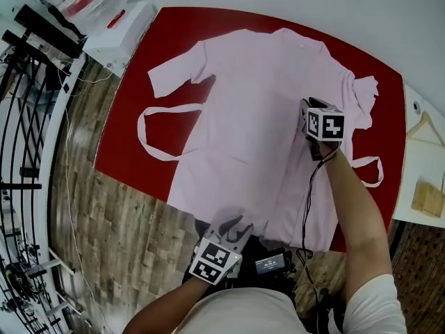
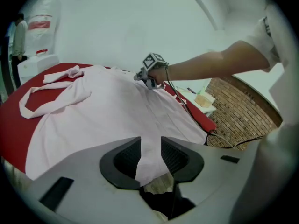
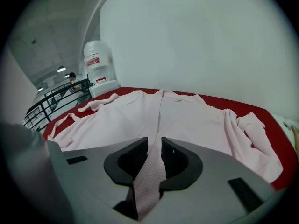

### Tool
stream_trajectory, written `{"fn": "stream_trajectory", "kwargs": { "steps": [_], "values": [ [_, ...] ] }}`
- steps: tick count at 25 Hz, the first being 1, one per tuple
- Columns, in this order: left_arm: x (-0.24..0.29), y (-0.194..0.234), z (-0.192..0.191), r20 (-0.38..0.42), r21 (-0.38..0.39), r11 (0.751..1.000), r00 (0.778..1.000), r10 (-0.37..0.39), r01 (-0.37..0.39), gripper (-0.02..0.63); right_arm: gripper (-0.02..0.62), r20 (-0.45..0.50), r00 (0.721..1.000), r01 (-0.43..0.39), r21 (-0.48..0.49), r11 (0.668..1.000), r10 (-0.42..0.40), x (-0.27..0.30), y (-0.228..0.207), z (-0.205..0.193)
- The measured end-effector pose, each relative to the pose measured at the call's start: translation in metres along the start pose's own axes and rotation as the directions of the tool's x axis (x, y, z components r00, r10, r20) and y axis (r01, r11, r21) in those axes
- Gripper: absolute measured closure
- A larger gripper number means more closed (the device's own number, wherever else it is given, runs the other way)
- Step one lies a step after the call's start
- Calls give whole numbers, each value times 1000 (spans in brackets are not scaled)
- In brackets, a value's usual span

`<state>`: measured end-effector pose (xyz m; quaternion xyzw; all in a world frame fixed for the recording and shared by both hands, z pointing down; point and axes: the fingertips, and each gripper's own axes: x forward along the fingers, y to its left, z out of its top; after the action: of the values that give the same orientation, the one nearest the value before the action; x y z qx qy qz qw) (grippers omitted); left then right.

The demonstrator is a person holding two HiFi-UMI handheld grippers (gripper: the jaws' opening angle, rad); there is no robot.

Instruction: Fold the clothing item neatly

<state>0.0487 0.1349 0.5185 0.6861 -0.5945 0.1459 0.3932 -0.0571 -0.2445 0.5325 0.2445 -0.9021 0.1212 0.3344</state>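
Observation:
A pale pink robe [image 1: 257, 117] lies spread on the red table [image 1: 132, 124], with its near hem hanging over the table's front edge. My left gripper [image 1: 233, 228] is at that hem. In the left gripper view its jaws [image 2: 150, 150] stand apart, and a flap of the robe [image 2: 148, 164] hangs loose between them. My right gripper [image 1: 307, 108] rests over the robe's right side, near the bunched sleeve [image 1: 361, 92]. A ridge of the robe [image 3: 152, 171] runs between its parted jaws [image 3: 154, 155]. The right gripper [image 2: 148, 78] also shows in the left gripper view.
The robe's belt [image 1: 149, 134] loops over the table's left part. A white box [image 1: 125, 30] and a black railing [image 1: 28, 152] stand at the left. A white side table [image 1: 417, 152] at the right carries a hanger [image 1: 424, 127] and a wooden block [image 1: 429, 199]. A cable [image 1: 309, 200] trails from my right gripper.

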Motion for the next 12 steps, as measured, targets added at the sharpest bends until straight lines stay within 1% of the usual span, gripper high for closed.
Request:
{"fn": "stream_trajectory", "kwargs": {
  "steps": [4,9,12],
  "values": [
    [-19,32,3,42,-28,999,998,41,-39,495,525,-7,1000,-21,-7,1000,21,-10,21,-9],
    [-35,62,9,72,-43,999,997,32,-29,495,525,-28,1000,-6,-4,1000,6,-20,36,-20],
    [-47,83,13,90,-54,998,996,24,-19,494,525,-44,999,-4,-9,1000,3,-23,52,-25]
  ]
}}
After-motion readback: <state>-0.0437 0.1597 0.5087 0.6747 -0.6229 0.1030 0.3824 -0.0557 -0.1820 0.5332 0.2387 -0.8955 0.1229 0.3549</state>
